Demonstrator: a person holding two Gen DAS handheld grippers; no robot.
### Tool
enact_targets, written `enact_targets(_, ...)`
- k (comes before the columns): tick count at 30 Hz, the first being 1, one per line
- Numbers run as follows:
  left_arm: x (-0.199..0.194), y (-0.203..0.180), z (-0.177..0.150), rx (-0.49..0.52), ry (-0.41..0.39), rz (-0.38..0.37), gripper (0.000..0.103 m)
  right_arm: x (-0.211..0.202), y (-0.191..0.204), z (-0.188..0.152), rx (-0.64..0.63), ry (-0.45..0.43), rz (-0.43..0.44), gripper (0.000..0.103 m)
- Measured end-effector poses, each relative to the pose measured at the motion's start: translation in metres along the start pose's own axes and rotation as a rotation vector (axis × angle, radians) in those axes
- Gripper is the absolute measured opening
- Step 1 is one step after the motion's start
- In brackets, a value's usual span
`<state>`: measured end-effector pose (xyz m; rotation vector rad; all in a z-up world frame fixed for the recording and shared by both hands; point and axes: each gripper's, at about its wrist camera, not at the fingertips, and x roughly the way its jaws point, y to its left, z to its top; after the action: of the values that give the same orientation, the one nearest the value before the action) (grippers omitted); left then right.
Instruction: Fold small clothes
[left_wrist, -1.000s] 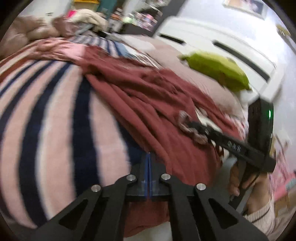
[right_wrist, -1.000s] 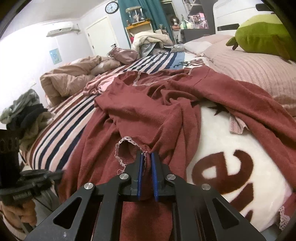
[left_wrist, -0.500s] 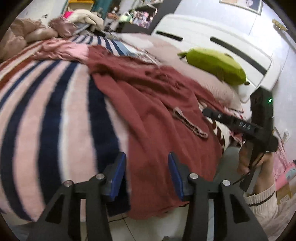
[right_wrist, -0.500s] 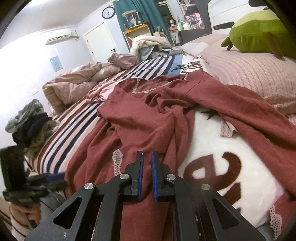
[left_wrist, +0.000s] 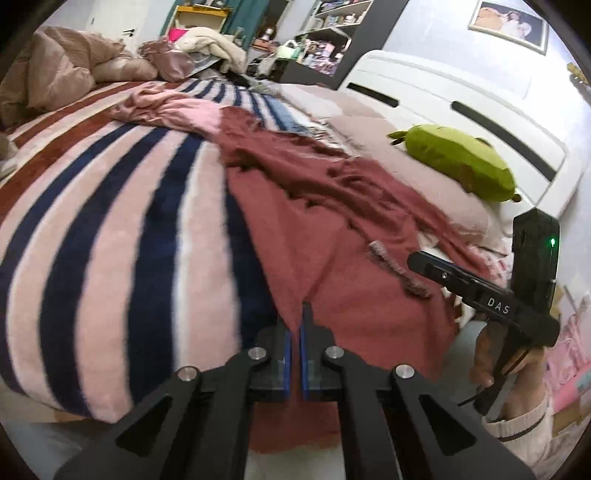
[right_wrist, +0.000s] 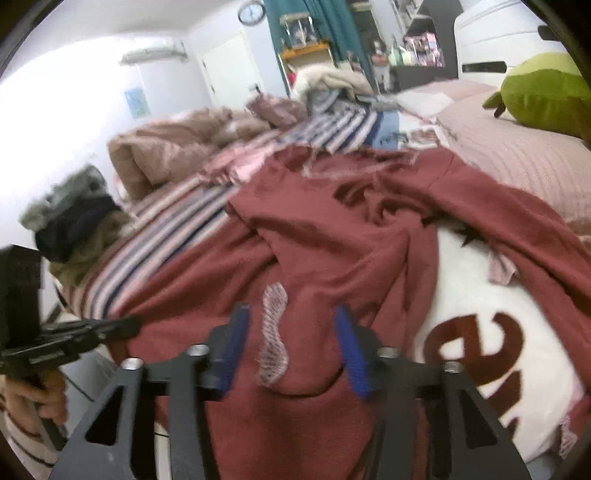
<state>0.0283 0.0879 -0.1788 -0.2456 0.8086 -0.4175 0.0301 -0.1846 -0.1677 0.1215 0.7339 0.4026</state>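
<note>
A maroon garment (left_wrist: 354, 236) with a lace-trimmed hem (right_wrist: 272, 332) lies crumpled across the bed and hangs over its near edge. My left gripper (left_wrist: 294, 332) is shut on the garment's lower left edge. My right gripper (right_wrist: 290, 343) is open, its blue pads on either side of the lace trim, just above the cloth. The right gripper also shows in the left wrist view (left_wrist: 417, 260), over the hem. The left gripper shows at the left of the right wrist view (right_wrist: 125, 326).
The bed carries a pink and navy striped blanket (left_wrist: 110, 229), a white blanket with brown letters (right_wrist: 491, 347), a pink pillow (right_wrist: 517, 155) and a green plush toy (left_wrist: 461, 162). A pink garment (left_wrist: 166, 107) and bunched bedding (right_wrist: 173, 151) lie further back. A white headboard (left_wrist: 443, 99) stands behind.
My left gripper opened half a second ago and has now shut on the garment's edge. My right gripper let go of the lace hem and opened; the hem now lies flat.
</note>
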Motion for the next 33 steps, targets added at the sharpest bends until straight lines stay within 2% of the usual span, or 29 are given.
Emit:
enact_targets(1, 0.0, 0.004, -0.002, -0.007, 0.007, 0.007, 0.001, 0.008, 0.002, -0.001, 0.002, 0.025, -0.025, 0.063)
enact_targets(2, 0.001, 0.009, -0.006, -0.013, 0.019, 0.01, 0.001, 0.013, 0.003, -0.002, -0.001, 0.037, -0.04, 0.063)
enact_targets(4, 0.002, 0.016, -0.012, -0.018, 0.035, -0.005, 0.004, 0.02, 0.009, -0.003, -0.041, 0.041, -0.092, 0.063)
enact_targets(6, 0.001, 0.018, -0.015, -0.018, 0.036, -0.037, 0.006, 0.026, 0.018, -0.004, -0.114, 0.043, -0.175, 0.058)
enact_targets(8, -0.001, 0.018, -0.015, -0.018, 0.03, -0.061, 0.013, 0.028, 0.02, -0.006, -0.155, 0.037, -0.286, 0.011)
enact_targets(9, -0.003, 0.018, -0.014, -0.019, 0.023, -0.064, 0.014, 0.024, 0.016, -0.005, -0.138, 0.025, -0.309, 0.009)
enact_targets(11, -0.005, 0.018, -0.013, -0.016, 0.015, -0.069, 0.014, 0.007, -0.001, 0.0, -0.051, -0.019, -0.246, 0.008)
enact_targets(14, -0.008, 0.016, -0.01, 0.004, 0.007, -0.072, 0.021, -0.023, -0.027, 0.006, 0.036, -0.076, -0.229, 0.008)
enact_targets(16, -0.007, 0.016, -0.007, 0.013, 0.005, -0.076, 0.026, -0.037, -0.045, 0.008, 0.08, -0.065, -0.217, 0.008)
enact_targets(19, -0.002, 0.017, -0.002, 0.013, 0.007, -0.056, 0.026, -0.048, -0.069, 0.0, 0.148, -0.02, -0.163, 0.008)
enact_targets(21, 0.001, 0.018, 0.003, 0.004, 0.006, -0.042, 0.026, -0.054, -0.085, -0.009, 0.219, -0.007, -0.139, 0.01)
enact_targets(24, 0.002, 0.018, 0.005, 0.004, 0.007, -0.039, 0.03, -0.067, -0.097, -0.023, 0.259, -0.006, -0.129, 0.022)
enact_targets(26, 0.004, 0.017, 0.007, 0.011, 0.011, -0.043, 0.032, -0.075, -0.098, -0.03, 0.259, 0.005, -0.069, 0.038)
enact_targets(28, 0.008, 0.013, 0.01, 0.017, 0.019, -0.047, 0.032, -0.077, -0.093, -0.038, 0.219, 0.047, 0.005, 0.047)
enact_targets(31, 0.018, 0.007, 0.013, 0.018, 0.028, -0.048, 0.032, -0.063, -0.083, -0.05, 0.132, 0.159, 0.035, 0.051)
enact_targets(33, 0.025, 0.002, 0.014, 0.018, 0.034, -0.044, 0.032, -0.056, -0.073, -0.053, 0.071, 0.162, 0.022, 0.052)
